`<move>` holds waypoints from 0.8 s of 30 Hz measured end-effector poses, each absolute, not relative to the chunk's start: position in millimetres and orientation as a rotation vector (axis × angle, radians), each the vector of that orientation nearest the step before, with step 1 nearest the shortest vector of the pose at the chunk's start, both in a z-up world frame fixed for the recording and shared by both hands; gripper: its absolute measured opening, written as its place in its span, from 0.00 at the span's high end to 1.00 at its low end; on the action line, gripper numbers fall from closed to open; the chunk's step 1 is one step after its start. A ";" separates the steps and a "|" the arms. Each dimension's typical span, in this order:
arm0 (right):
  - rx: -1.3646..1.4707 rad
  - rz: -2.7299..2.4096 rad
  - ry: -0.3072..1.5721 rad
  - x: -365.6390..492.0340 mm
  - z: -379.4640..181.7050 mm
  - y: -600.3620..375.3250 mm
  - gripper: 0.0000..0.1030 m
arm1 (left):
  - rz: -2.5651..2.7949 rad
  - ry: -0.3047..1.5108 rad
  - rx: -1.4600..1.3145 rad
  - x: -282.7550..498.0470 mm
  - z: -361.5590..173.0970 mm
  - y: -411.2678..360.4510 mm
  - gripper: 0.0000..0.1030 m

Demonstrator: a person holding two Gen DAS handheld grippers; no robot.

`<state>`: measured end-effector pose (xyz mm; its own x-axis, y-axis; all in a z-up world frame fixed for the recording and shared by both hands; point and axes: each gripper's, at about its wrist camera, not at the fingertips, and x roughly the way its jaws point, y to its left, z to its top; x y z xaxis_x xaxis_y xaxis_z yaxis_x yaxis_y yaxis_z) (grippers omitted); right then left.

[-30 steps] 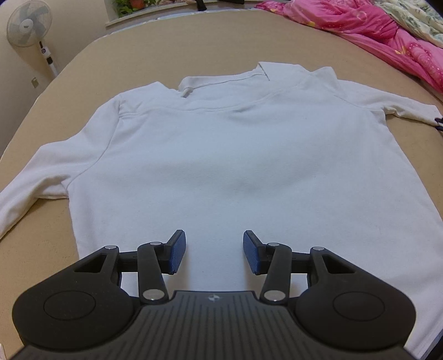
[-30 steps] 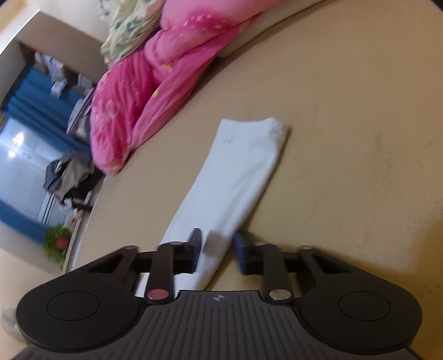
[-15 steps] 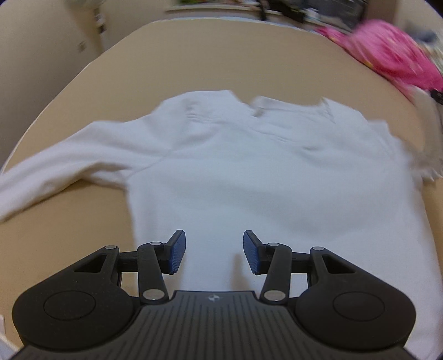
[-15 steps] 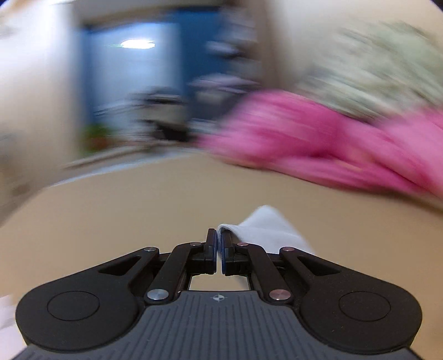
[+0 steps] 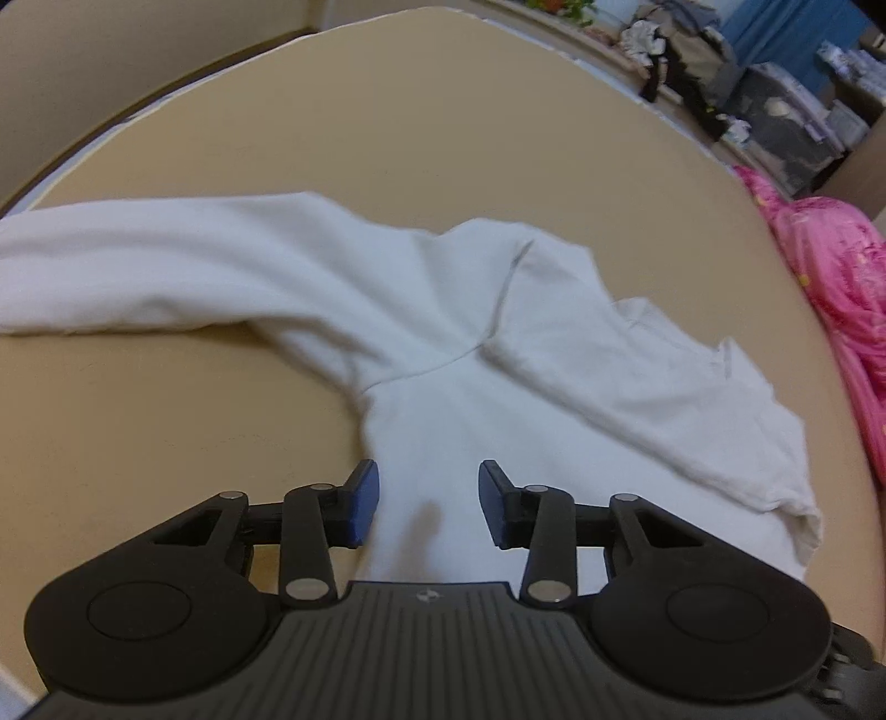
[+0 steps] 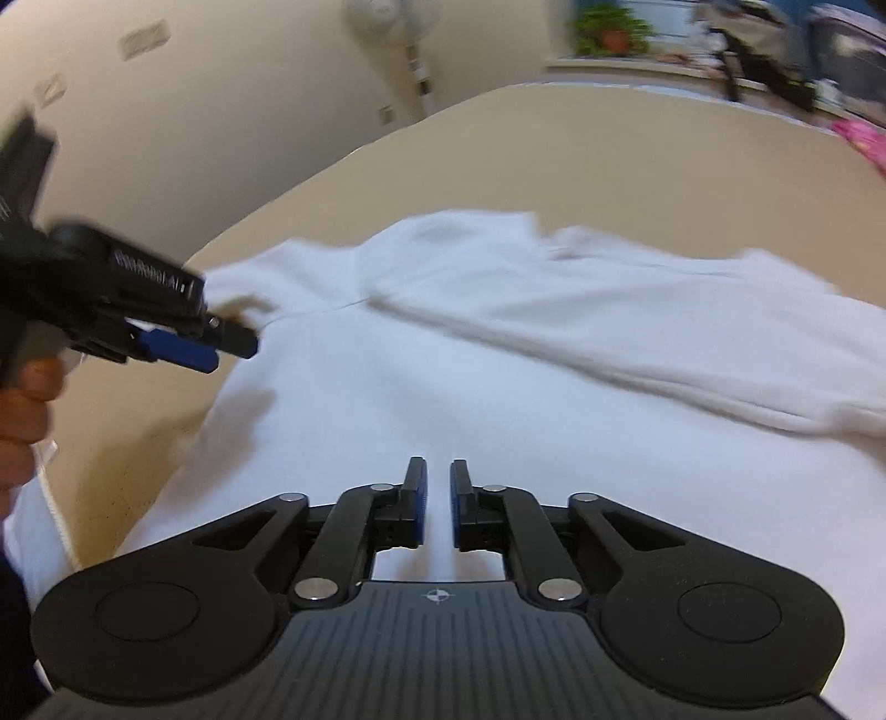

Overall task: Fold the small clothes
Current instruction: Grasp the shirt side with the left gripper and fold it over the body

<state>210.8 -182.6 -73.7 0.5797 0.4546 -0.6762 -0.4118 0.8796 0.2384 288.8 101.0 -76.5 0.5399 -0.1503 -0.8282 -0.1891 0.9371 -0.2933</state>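
Your left gripper (image 5: 426, 501) hangs over the white shirt (image 5: 454, 354) with its blue pads set apart and nothing clamped between them; only flat fabric lies below the gap, near the shirt's left side seam. Its jaws have just been closing a little. From the right wrist view the same gripper (image 6: 221, 346) shows at the left, held in your hand (image 6: 25, 410), angled down over the shirt's edge near the armpit.

Your right gripper (image 6: 437, 498) is nearly closed, a narrow slit left between the pads, and no cloth is pinched there; its jaws have just been opening slightly. It hovers above the shirt's body.

The shirt lies spread on the tan bed surface (image 5: 387, 127), near the middle. One sleeve (image 5: 138, 271) stretches out flat toward the bed's left edge. The other sleeve (image 5: 653, 410) is folded across the chest, lying diagonally on the body, with its cuff near the shirt's right side.

Beyond the shirt, a pink blanket (image 5: 836, 288) is bunched at the bed's right edge. A standing fan (image 6: 410, 33) stands against the wall past the far corner.
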 end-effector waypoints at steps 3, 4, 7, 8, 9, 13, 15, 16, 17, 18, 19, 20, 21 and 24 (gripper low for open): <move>0.028 0.423 0.772 188.7 -46.6 -242.0 0.80 | -0.032 0.968 -0.420 303.5 -76.0 96.8 0.61; 0.021 0.396 0.759 180.3 -38.4 -262.5 0.79 | -0.051 0.959 -0.449 310.8 -77.4 97.1 0.61; 0.009 0.307 0.721 154.4 -23.8 -320.3 0.75 | -0.091 0.966 -0.560 334.9 -93.0 98.4 0.61; 0.011 0.279 0.712 144.5 -24.1 -337.2 0.74 | -0.093 0.973 -0.585 341.5 -99.3 98.1 0.61; 0.020 0.256 0.709 134.3 -29.3 -349.9 0.74 | -0.093 0.979 -0.603 347.5 -105.1 97.3 0.61; 0.117 0.172 0.713 126.2 -53.5 -377.0 0.74 | -0.060 0.980 -0.602 365.4 -125.3 89.7 0.61; 0.173 0.145 0.738 133.0 -66.3 -376.8 0.74 | -0.046 0.970 -0.589 369.5 -131.4 86.8 0.61; 0.179 0.136 0.759 142.7 -71.4 -370.0 0.74 | -0.044 0.962 -0.582 370.6 -131.4 85.9 0.61; 0.184 0.143 0.743 147.5 -72.4 -366.6 0.74 | -0.044 0.959 -0.573 371.6 -131.3 84.2 0.61; 0.185 0.157 0.725 150.8 -72.3 -363.3 0.73 | -0.043 0.958 -0.562 373.0 -131.1 82.4 0.61; 0.182 0.169 0.721 154.9 -73.6 -359.7 0.73 | -0.045 0.956 -0.554 372.4 -130.0 81.8 0.62; 0.177 0.175 0.727 159.8 -77.1 -356.2 0.73 | -0.044 0.952 -0.548 373.8 -130.4 81.0 0.73; 0.170 0.177 0.738 165.8 -80.0 -349.5 0.73 | -0.031 0.952 -0.536 374.8 -130.7 80.5 0.83; 0.156 0.181 0.738 179.8 -84.5 -340.7 0.73 | -0.022 0.950 -0.540 374.5 -124.9 84.9 0.93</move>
<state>179.8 -340.7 -84.5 0.7255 0.2179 -0.6529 -0.1088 0.9729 0.2039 374.5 84.9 -124.9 0.5917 -0.2495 -0.7666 -0.2143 0.8680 -0.4479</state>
